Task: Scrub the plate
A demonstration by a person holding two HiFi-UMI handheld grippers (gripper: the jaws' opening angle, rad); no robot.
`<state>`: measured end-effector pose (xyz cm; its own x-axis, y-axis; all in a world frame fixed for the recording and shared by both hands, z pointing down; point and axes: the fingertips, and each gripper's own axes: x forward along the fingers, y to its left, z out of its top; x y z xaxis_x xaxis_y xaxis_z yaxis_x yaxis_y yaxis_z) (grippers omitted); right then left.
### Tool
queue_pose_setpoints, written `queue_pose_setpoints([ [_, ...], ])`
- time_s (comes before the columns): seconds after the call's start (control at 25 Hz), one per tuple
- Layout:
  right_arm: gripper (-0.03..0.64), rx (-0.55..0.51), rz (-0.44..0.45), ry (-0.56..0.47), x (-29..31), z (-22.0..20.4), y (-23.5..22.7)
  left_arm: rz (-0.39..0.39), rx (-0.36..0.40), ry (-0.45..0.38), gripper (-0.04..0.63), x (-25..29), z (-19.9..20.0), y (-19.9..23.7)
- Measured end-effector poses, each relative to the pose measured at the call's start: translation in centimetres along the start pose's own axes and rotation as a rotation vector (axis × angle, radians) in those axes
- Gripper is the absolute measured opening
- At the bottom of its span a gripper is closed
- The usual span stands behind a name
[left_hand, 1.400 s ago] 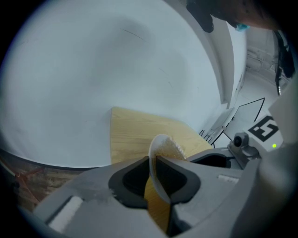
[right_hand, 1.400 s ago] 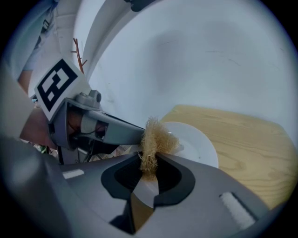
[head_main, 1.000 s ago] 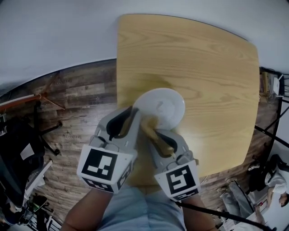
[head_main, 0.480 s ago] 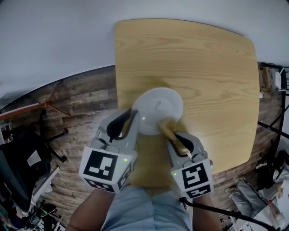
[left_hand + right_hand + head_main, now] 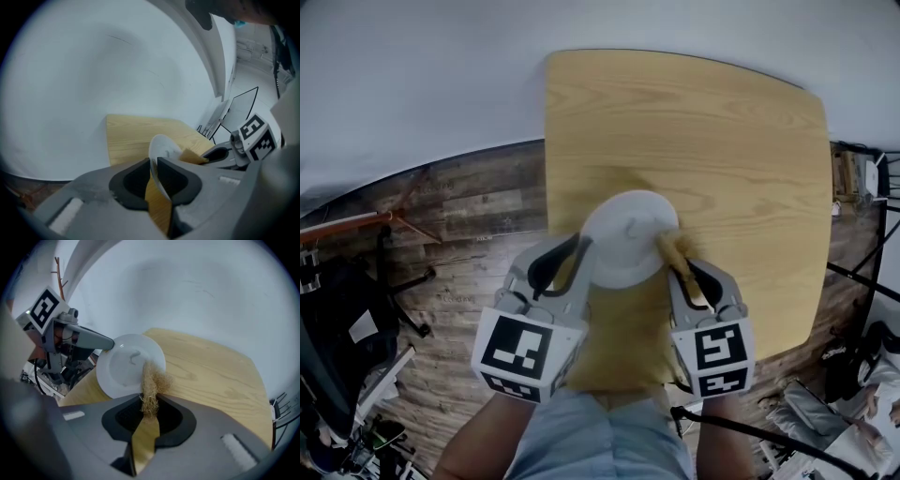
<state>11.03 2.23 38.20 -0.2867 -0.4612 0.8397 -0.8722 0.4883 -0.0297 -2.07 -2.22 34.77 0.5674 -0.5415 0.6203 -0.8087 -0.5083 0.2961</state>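
Note:
A white plate (image 5: pixel 630 234) is held tilted over the near part of the wooden table (image 5: pixel 722 141). My left gripper (image 5: pixel 581 253) is shut on the plate's near-left rim. In the left gripper view the plate (image 5: pixel 164 146) runs edge-on between the jaws. My right gripper (image 5: pixel 682 264) is shut on a tan fibrous scrubber (image 5: pixel 670 247), whose tip rests at the plate's right rim. In the right gripper view the scrubber (image 5: pixel 152 383) touches the lower right of the plate (image 5: pixel 123 364), with a small grey mark near the plate's middle. The left gripper (image 5: pixel 107 342) grips the rim at top left.
The table's left edge (image 5: pixel 547 159) drops to dark plank flooring (image 5: pixel 459 206). A black chair and stands (image 5: pixel 347 319) crowd the far left. Racks and clutter (image 5: pixel 862 187) sit past the table's right edge. A pale wall lies behind the table.
My right gripper has swept the scrubber rightwards across the plate, from its near-left part to its right rim. The left gripper has kept its hold on the plate.

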Motion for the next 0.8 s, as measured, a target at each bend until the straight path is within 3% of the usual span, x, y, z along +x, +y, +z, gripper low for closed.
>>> queue_pose_setpoints([
  [0.32,0.071,-0.04,-0.029,-0.018,0.6,2.7,-0.5,-0.026,0.006,0.004,0.066,0.1,0.0,-0.8],
  [0.8,0.071,-0.128,0.031,-0.07,1.1,6.3,3.1,-0.027,-0.001,0.015,0.066,0.1,-0.4,-0.8],
])
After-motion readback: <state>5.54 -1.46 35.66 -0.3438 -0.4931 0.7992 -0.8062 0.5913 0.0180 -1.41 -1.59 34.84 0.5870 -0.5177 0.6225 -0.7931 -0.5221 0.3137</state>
